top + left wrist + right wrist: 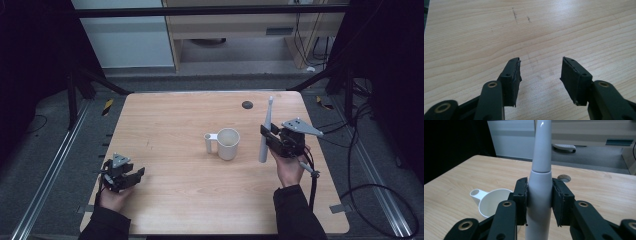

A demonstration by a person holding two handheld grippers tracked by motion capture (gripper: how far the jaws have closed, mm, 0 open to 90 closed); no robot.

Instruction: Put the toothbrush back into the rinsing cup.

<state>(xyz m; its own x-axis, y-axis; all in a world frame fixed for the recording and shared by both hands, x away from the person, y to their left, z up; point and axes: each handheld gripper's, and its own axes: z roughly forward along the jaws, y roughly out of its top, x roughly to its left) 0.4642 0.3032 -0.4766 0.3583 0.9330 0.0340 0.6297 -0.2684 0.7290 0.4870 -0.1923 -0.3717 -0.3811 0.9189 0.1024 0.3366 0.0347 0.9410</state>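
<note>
A white electric toothbrush (265, 131) stands upright in my right gripper (266, 137), which is shut on its handle to the right of a white cup (227, 144). In the right gripper view both pads press the toothbrush (539, 185) body, and the cup (491, 202) with its tubular handle lies low at the left. My left gripper (134, 176) rests near the table's front left, open. In the left gripper view my left gripper (541, 72) has bare wood between its black pads.
The wooden table (175, 120) has a round dark hole (247, 104) near its far edge. Black frame bars, cables and a pale cabinet stand beyond the table. A cable trails from the right gripper past the table's right side.
</note>
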